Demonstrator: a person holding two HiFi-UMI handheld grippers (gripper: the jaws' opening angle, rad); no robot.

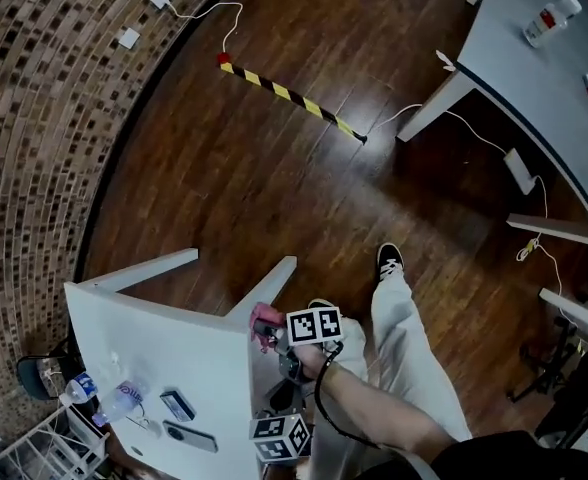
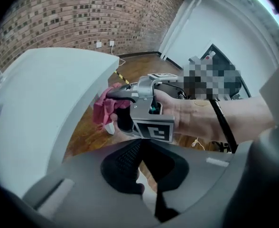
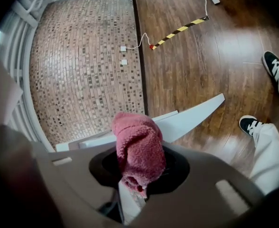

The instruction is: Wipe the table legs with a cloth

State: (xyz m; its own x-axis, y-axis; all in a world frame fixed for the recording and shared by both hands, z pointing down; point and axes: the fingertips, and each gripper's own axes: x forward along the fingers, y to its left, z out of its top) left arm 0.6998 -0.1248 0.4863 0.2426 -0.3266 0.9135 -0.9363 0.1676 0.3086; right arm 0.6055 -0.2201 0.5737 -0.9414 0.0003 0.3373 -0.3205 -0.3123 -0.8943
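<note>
A white table (image 1: 174, 343) stands at the lower left of the head view, two splayed white legs (image 1: 266, 290) showing beyond its far edge. My right gripper (image 1: 272, 326) is shut on a pink cloth (image 1: 265, 317), which presses against the top of the nearer leg at the table corner. In the right gripper view the cloth (image 3: 139, 148) bulges out of the jaws over that leg (image 3: 191, 120). The left gripper view shows the cloth (image 2: 105, 109) at the table's (image 2: 44, 103) corner. My left gripper (image 1: 279, 436) hangs lower, beside the table edge, shut on nothing.
Two bottles (image 1: 104, 396) and a phone (image 1: 189, 436) lie on the white table. A yellow-black strip (image 1: 289, 96) crosses the wooden floor. A grey table (image 1: 544, 78) stands at the upper right. The person's shoe (image 1: 390, 260) is on the floor beside the leg.
</note>
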